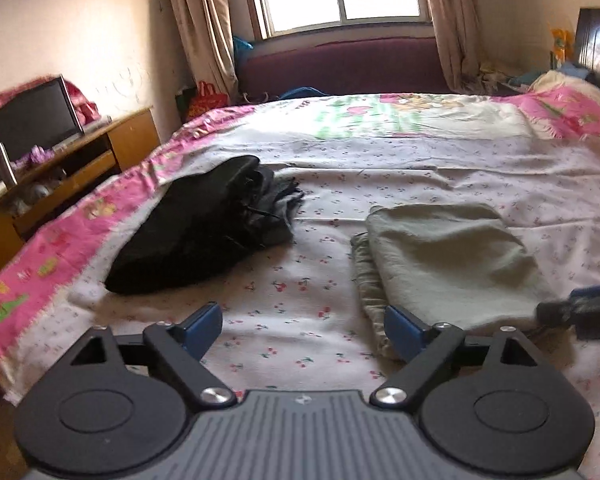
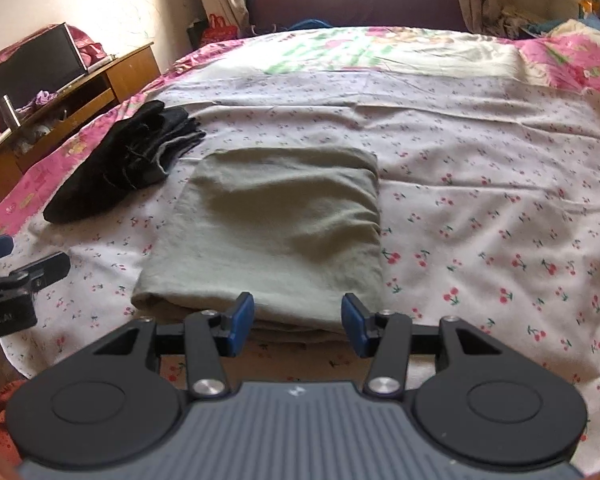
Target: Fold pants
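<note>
Olive-green pants (image 2: pixel 276 224) seen folded into rectangle on bed (image 2: pixel 480 152), beside dark clothes pile (image 2: pixel 112 168). Left tool (image 1: pixel 302 330) spread wide, nothing gripped, hung over sheet at pants' left edge. Right tool (image 2: pixel 298 322) partly parted, empty, at near edge.

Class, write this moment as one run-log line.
green pants: folded on bed | left gripper: open, empty | right gripper: open, empty

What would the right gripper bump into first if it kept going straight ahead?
Probably the folded green pants. The right gripper points down at their near edge, jaws open and empty; exact depth is hard to judge.
</note>
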A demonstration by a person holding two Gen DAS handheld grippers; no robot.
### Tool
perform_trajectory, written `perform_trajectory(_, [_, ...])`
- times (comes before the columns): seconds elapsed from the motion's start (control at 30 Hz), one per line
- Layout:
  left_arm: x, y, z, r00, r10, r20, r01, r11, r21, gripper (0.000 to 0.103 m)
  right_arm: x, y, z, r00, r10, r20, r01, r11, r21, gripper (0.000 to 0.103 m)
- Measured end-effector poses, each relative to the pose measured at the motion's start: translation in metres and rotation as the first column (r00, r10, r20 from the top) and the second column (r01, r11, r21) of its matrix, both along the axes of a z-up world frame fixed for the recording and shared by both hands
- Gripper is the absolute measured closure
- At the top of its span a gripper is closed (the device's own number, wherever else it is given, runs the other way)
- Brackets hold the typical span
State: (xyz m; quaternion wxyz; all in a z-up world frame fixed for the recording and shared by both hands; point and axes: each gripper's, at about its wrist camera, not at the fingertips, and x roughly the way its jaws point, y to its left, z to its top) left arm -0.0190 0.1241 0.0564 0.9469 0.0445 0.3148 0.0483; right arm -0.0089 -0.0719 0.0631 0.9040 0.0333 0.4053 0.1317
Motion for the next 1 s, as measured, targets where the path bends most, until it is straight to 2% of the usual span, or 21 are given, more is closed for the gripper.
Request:
perform_trajectory(0.13, [0.014, -0.006, -0.013, 0.999, -0.022, -0.031, 0.020, 0.997, -0.072, 0.000, 0.000, 0.007, -0.003, 1.000, 0.008, -0.011, -0.008, 1.000, -0.030, 0.053])
perform_trajectory(0.2, [0.021, -0.011, -0.021, 0.999, -0.032, -0.043, 0.029, 0.997, -0.077, 0.000, -0.002, 0.004, -0.004, 1.000, 0.001, -0.015, -0.002, 0.999, -0.033, 0.053])
perform_trajectory(0.4, [0.025, -0.043, -0.032, 0.992, -0.099, -0.075, 0.098, 0.995, -0.021, 0.000, -0.006, -0.009, -0.011, 0.997, -0.063, -0.035, 0.062, 0.998, -0.024, 0.053])
perform_trajectory(0.63, [0.021, -0.067, -0.039, 0.982, -0.147, -0.117, 0.152, 0.988, 0.033, 0.000, -0.010, -0.013, -0.019, 0.996, -0.074, -0.052, 0.073, 0.997, -0.024, 0.053])
perform_trajectory(1.0, [0.017, -0.072, -0.045, 0.977, -0.163, -0.136, 0.168, 0.986, 0.021, 0.000, -0.013, -0.014, -0.028, 0.994, -0.079, -0.077, 0.077, 0.997, -0.032, 0.053])
